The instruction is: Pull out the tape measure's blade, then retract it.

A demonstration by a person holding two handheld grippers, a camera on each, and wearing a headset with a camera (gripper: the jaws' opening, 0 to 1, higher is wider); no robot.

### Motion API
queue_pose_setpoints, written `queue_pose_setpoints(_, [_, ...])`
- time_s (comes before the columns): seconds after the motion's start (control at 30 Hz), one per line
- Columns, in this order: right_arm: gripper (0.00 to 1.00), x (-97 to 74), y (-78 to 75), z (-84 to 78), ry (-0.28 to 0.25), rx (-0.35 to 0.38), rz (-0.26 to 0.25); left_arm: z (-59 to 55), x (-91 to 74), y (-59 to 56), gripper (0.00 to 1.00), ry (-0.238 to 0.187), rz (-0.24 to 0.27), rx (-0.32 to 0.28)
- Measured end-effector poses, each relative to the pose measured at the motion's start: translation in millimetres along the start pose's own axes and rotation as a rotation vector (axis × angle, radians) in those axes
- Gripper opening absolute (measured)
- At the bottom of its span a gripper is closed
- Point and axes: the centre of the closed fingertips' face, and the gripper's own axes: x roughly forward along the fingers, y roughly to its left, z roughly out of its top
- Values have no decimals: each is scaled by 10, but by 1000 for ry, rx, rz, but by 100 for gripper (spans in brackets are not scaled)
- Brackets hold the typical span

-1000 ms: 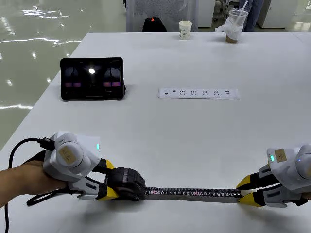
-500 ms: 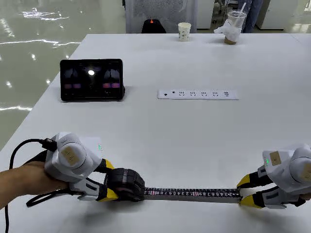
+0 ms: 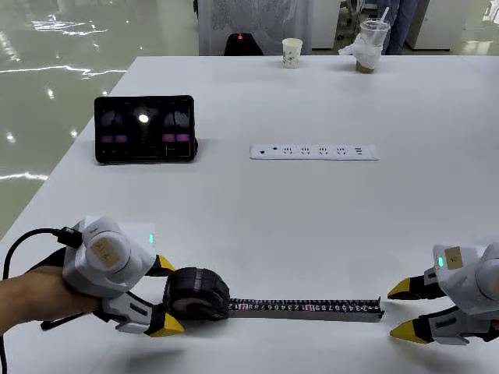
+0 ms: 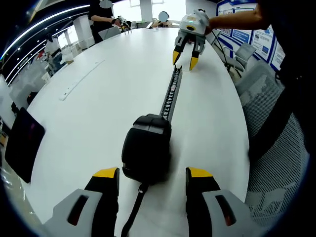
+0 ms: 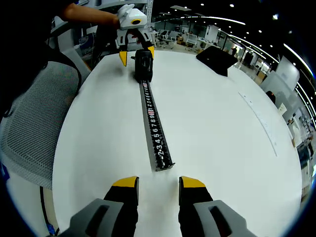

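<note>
Where the white table [image 3: 312, 210] lies nearest, the left hand-held gripper [image 3: 166, 296] has its jaws apart and grips nothing. The black tape measure [image 3: 196, 292] rests on the table just ahead of its yellow tips, with a gap on either side in the left gripper view. Its blade [image 3: 304, 308] lies flat, drawn out toward the right hand-held gripper [image 3: 403, 309], whose jaws are likewise spread and empty, the blade's end just short of them. Farther back sit a tablet [image 3: 145, 128] and a power strip [image 3: 314, 151]. A paper cup [image 3: 291, 52] and a plastic cup [image 3: 369, 47] stand at the far edge.
</note>
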Motion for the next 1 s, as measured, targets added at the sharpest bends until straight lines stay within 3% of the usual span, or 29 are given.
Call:
queue_pose_setpoints(0.4, [41, -98, 123, -6, -25, 84, -56, -121, -98, -131, 61, -32, 41, -93])
queue_pose_setpoints(1.0, [57, -176, 419, -123, -31, 218, -105, -155, -201, -323, 71, -90, 90, -224])
